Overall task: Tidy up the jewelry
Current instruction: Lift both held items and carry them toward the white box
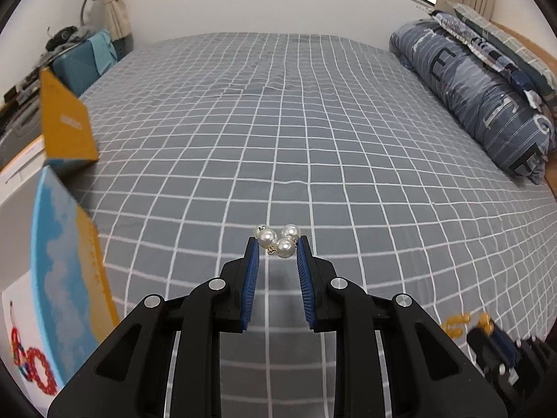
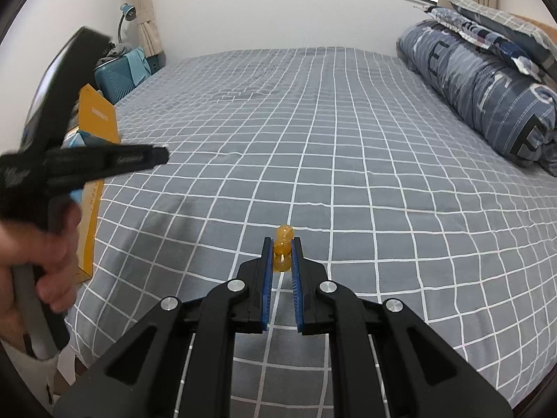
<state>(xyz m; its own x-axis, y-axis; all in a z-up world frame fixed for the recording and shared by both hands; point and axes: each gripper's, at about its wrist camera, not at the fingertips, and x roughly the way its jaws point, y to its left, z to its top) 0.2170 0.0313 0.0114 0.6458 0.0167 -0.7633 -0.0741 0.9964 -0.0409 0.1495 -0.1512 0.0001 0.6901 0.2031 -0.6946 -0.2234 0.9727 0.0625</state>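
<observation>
My left gripper [image 1: 277, 242] is shut on a cluster of white pearl beads [image 1: 277, 240], held at its fingertips above the grey checked bedsheet [image 1: 313, 132]. In the right wrist view my right gripper [image 2: 282, 244] is shut on a string of amber beads [image 2: 283, 247], which sticks out past the tips. Those amber beads [image 1: 463, 324] and the right gripper's fingers [image 1: 501, 341] show blurred at the lower right of the left wrist view. The left gripper's body [image 2: 80, 163] crosses the left of the right wrist view, held by a hand [image 2: 41, 257].
An open yellow and blue box [image 1: 66, 244] with a red bead string [image 1: 34, 369] inside stands at the bed's left edge; its lid [image 1: 64, 122] is raised. A rolled blue duvet [image 1: 477, 101] and pillows [image 1: 504, 41] lie at the right. A teal case [image 1: 80, 66] sits far left.
</observation>
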